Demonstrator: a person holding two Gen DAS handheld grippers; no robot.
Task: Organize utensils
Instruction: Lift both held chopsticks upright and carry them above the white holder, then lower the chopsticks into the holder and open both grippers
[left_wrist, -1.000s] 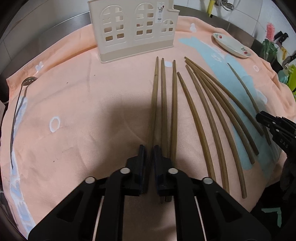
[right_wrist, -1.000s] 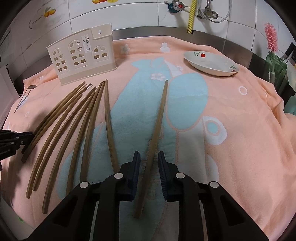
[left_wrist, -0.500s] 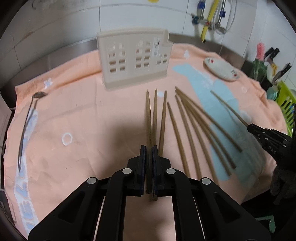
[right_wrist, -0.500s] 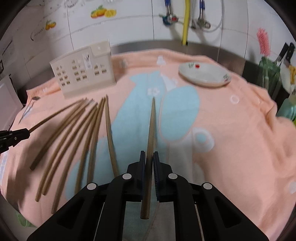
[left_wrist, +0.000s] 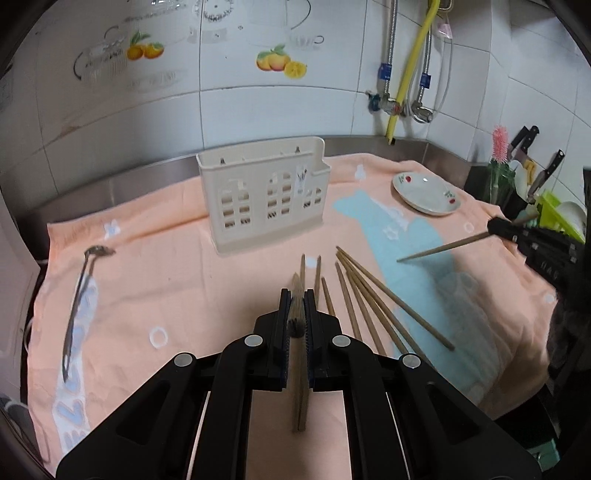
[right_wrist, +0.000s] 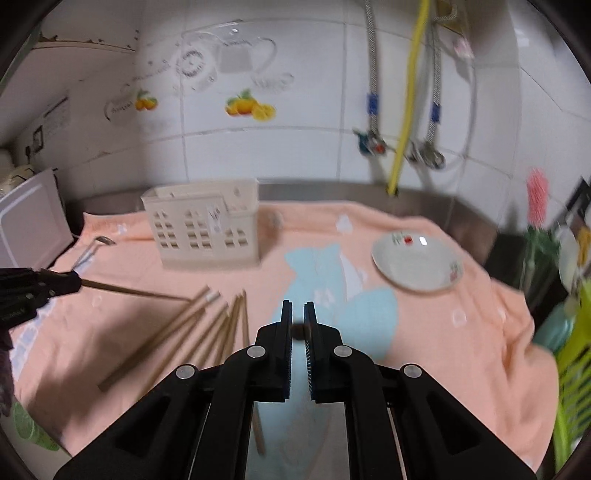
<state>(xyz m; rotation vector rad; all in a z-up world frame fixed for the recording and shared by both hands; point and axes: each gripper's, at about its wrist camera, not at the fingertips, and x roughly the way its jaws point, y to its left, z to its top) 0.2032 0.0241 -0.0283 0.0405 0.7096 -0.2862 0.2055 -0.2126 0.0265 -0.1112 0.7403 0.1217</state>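
My left gripper (left_wrist: 296, 295) is shut on a brown chopstick (left_wrist: 297, 317) and holds it above the orange towel (left_wrist: 166, 280), pointing at the cream utensil holder (left_wrist: 264, 197). My right gripper (right_wrist: 297, 308) is shut on another chopstick (right_wrist: 300, 331), seen end-on between its jaws; from the left wrist view that chopstick (left_wrist: 443, 246) sticks out of the right gripper (left_wrist: 498, 226) at the right. Several chopsticks (left_wrist: 373, 299) lie fanned on the towel, also seen in the right wrist view (right_wrist: 207, 332). A metal spoon (left_wrist: 79, 291) lies at the towel's left.
A white dish (left_wrist: 424, 194) sits at the back right of the towel, also in the right wrist view (right_wrist: 417, 264). Knives and a green rack (left_wrist: 554, 214) stand at the far right. The tiled wall with pipes (left_wrist: 406, 74) is behind.
Both grippers closed on a chopstick each and lifted them off the towel. Both views rose and tilted up toward the wall.
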